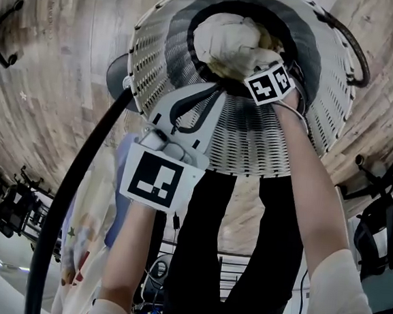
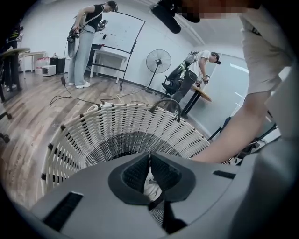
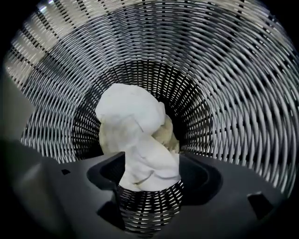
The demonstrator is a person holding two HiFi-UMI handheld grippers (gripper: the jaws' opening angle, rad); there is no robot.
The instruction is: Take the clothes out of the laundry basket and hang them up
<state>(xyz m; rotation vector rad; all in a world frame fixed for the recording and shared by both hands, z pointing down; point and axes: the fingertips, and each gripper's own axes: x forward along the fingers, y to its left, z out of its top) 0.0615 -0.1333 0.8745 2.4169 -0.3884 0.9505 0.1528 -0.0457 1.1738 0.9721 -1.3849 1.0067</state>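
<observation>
Left gripper (image 2: 149, 158) hovers over the white wicker basket's (image 1: 152, 43) near rim, jaws pressed together. Crumpled white clothing (image 3: 133, 126) lies at the basket's bottom, and the right gripper (image 3: 149, 179) reaches inside, jaws spread around it.

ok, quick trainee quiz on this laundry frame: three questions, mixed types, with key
1. True or false: the right gripper reaches down inside the white woven laundry basket.
2. The jaws of the left gripper are: A) wide apart, B) together, C) out of view.
3. Fill in: between the right gripper's open jaws lies the ____.
Key: 1 true. 2 B. 3 crumpled white cloth, not yet clamped.
</observation>
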